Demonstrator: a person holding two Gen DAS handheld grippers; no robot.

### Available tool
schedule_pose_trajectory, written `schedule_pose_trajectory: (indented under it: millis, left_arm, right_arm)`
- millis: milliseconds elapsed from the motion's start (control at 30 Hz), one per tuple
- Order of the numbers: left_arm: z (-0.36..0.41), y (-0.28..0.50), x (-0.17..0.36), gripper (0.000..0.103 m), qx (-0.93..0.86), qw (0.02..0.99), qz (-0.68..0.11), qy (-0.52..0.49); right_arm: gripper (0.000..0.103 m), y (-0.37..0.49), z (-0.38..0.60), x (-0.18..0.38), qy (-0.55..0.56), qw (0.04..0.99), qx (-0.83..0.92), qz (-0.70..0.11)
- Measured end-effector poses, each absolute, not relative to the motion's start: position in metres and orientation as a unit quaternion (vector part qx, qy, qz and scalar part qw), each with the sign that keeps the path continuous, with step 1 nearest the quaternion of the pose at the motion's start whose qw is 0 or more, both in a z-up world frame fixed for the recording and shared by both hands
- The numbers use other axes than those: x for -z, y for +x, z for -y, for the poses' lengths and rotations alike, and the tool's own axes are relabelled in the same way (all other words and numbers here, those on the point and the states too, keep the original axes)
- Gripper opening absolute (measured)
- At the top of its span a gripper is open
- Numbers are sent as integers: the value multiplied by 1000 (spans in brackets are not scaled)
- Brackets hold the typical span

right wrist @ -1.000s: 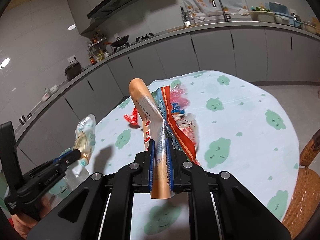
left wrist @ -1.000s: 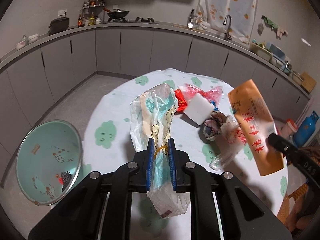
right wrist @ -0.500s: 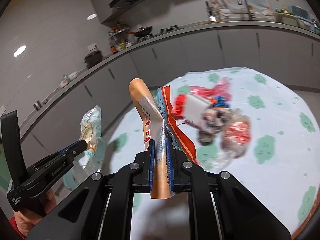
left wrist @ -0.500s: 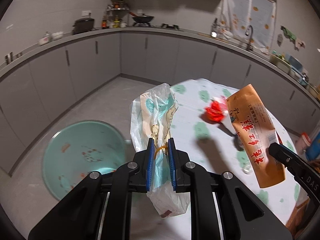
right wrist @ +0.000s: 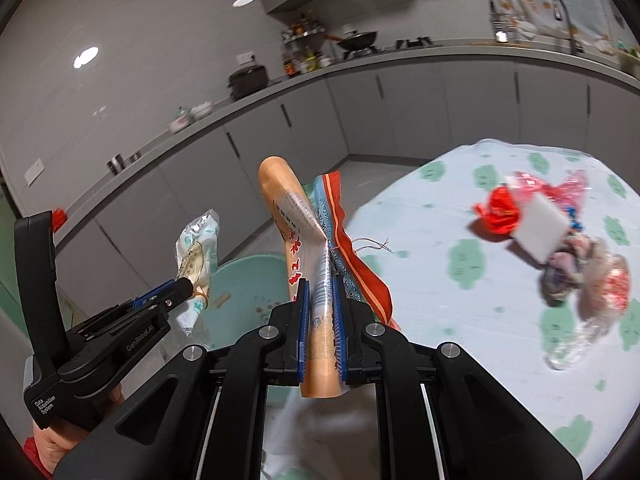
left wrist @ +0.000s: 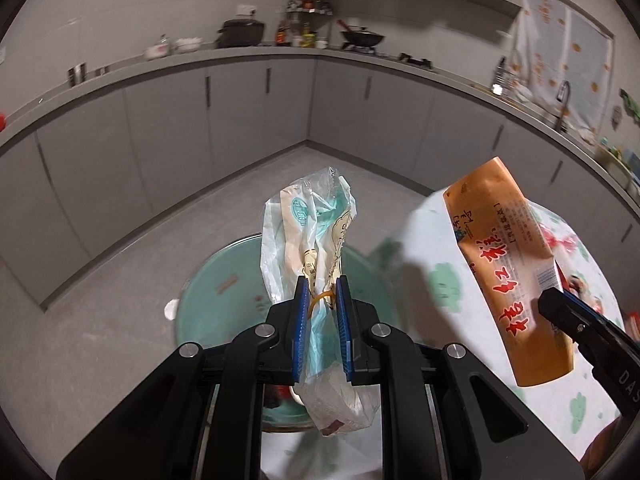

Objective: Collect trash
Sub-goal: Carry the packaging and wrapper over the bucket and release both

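Two loads are in transit above the teal bin (left wrist: 200, 312): right gripper (right wrist: 320, 304) clamps the orange wrapper (right wrist: 288, 216), left gripper (left wrist: 322, 308) clamps the clear plastic bag (left wrist: 308, 232); next, part both jaws over the opening

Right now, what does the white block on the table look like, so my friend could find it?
Find the round table with the pale cloth printed with green blobs. On it sits a small heap of trash, and the white block lies in that heap, tilted, next to a crumpled red wrapper. It is the only plain, flat-sided white thing there; everything around it is crinkly, coloured or see-through.
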State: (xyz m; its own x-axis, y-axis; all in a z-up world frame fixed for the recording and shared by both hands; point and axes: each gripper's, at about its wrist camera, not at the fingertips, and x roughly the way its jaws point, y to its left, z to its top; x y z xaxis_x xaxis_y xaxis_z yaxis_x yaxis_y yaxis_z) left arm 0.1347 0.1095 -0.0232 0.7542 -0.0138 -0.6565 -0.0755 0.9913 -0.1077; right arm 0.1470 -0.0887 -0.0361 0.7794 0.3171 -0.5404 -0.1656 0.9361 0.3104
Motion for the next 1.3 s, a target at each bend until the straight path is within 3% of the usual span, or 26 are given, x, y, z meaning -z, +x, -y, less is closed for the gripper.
schedule_pose_trajectory:
  millis: [633, 767, 800, 867, 967, 1000, 1300]
  left_arm:
    - [-155, 169, 83, 15, -48, 907, -409, -84]
    - [-161, 173, 92, 16, -55, 904, -416, -85]
    - [-163, 174, 94, 18, -59, 903, -418, -83]
    - [-165, 175, 97, 20, -61, 901, -421, -80]
    - [-165, 174, 98, 41, -76, 901, -420, -73]
    - [-165, 174, 97, 44, -80, 902, -419, -72]
    - [-158, 166, 82, 53, -91, 908, -404, -59]
  right_arm:
    - [12, 205, -3, 91, 93, 906, -166, -379]
    - [19, 211, -12, 100, 92, 902, -183, -380]
    - [21, 212, -13, 103, 92, 902, -186, -379]
    - [36, 214, -14, 108, 88, 903, -190, -376]
    - [37, 214, -11, 109, 82, 904, -187, -376]
    - [37, 213, -9, 109, 83, 904, -186, -376]
    - [38, 203, 18, 92, 104, 911, -173, -360]
